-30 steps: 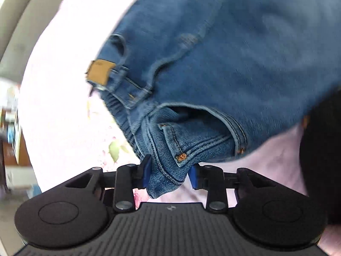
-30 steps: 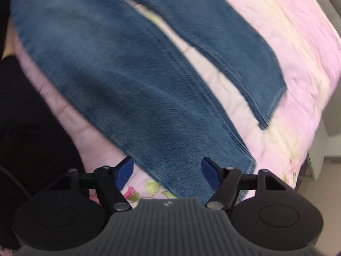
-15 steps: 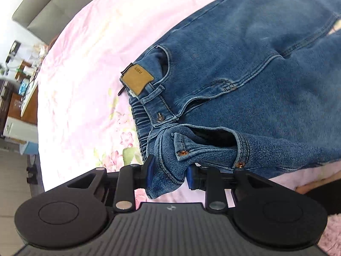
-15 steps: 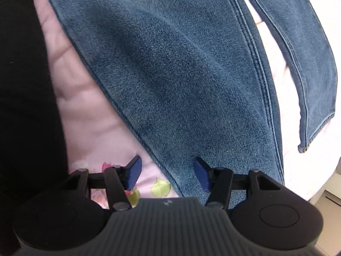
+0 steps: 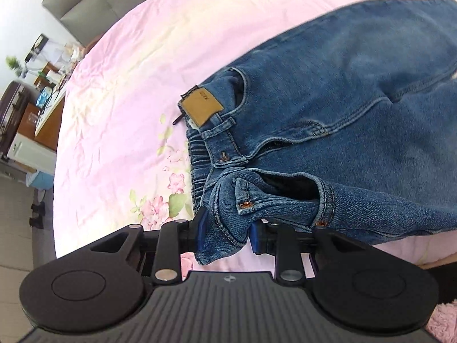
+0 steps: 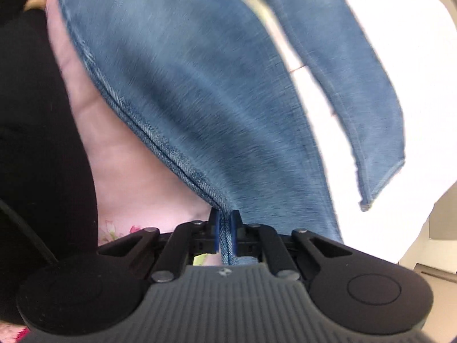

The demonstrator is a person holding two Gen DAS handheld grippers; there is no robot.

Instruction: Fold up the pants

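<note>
Left wrist view looks low over bed [image 5: 120, 91], close on jeans [image 5: 357, 108] waistband. Right wrist view sits nearer, on leg edge; both share jeans [image 6: 200, 85].

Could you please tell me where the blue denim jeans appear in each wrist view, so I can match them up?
Left wrist: blue denim jeans fill the right half, waistband corner in the jaws.
Right wrist: both legs cross the centre, near leg's side seam in the jaws.
Shared landmark: pink floral bedsheet.
</note>
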